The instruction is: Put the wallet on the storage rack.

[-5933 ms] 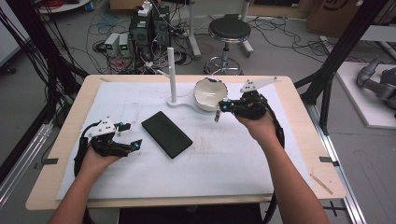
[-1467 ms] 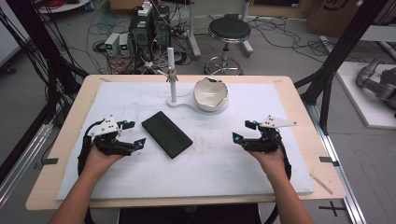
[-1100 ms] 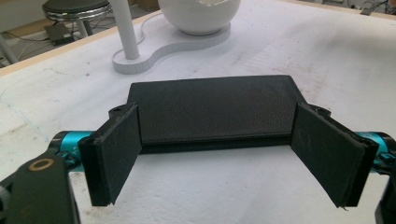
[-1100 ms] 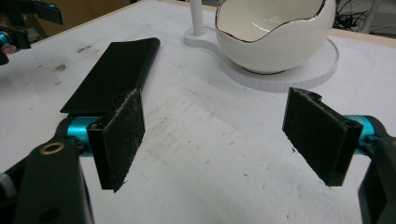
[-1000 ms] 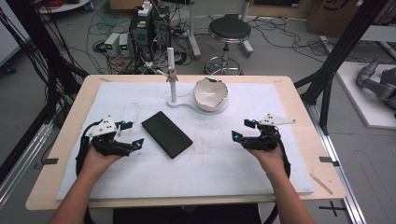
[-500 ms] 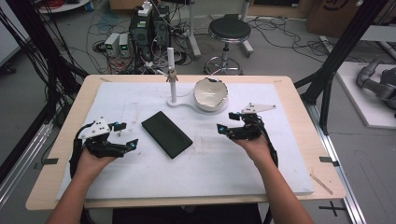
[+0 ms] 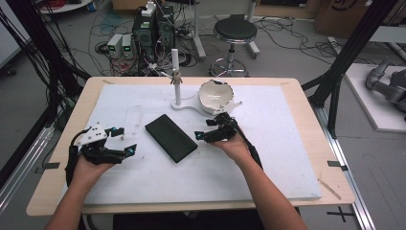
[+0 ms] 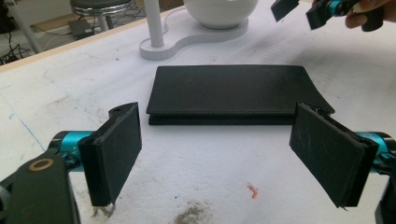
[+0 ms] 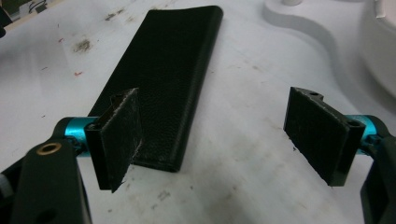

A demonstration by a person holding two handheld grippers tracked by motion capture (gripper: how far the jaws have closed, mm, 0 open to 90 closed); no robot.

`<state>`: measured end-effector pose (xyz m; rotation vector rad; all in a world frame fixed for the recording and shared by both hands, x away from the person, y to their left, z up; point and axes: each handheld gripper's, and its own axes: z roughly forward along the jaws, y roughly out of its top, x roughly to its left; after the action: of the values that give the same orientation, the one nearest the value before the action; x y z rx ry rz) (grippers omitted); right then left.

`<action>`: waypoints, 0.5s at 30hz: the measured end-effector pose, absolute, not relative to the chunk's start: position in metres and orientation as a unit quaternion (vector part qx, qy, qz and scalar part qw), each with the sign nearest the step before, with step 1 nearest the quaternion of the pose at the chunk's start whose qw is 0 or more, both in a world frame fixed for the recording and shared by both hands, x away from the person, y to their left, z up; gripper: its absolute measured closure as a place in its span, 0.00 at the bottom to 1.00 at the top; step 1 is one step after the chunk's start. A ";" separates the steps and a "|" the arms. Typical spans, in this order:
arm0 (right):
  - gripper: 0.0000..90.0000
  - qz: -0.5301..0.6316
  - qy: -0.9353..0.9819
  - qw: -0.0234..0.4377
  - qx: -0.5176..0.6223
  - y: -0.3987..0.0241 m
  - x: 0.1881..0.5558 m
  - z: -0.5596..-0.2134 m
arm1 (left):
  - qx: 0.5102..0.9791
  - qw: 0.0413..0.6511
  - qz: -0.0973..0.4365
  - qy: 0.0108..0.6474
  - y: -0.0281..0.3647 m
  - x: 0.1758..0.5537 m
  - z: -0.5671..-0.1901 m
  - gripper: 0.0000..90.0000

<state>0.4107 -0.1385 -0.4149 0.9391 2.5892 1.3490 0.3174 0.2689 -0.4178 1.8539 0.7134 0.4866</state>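
Observation:
A flat black leather case (image 7: 171, 138) lies at an angle in the middle of the white mat (image 7: 287, 158). My left gripper (image 7: 125, 140) rests left of it, open, with nothing between its jaws; in the left gripper view the case (image 8: 233, 93) lies just beyond the gripper (image 8: 219, 154). My right gripper (image 7: 205, 129) hovers at the case's right end, open and empty. In the right gripper view the gripper (image 9: 219, 140) has its left jaw over the near corner of the case (image 9: 163, 79).
A white stand with a thin post (image 7: 176, 76) and a round white bowl-shaped head (image 7: 216, 96) sits behind the case, close behind the right hand. Its curved base (image 9: 317, 28) lies just ahead of the right gripper. A stool and cables are beyond the table.
The right gripper has moved left from the table's right side to the case's right end. The left gripper shifted slightly and stays open.

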 end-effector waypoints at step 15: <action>0.23 0.385 0.866 -0.009 0.317 -0.098 0.414 -0.448 | 0.774 0.522 0.201 0.295 0.267 0.317 -0.418 0.19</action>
<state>0.4140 -0.0985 -0.4476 1.0028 2.7373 1.2176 0.3172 0.2667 -0.4178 1.8548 0.7064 0.4819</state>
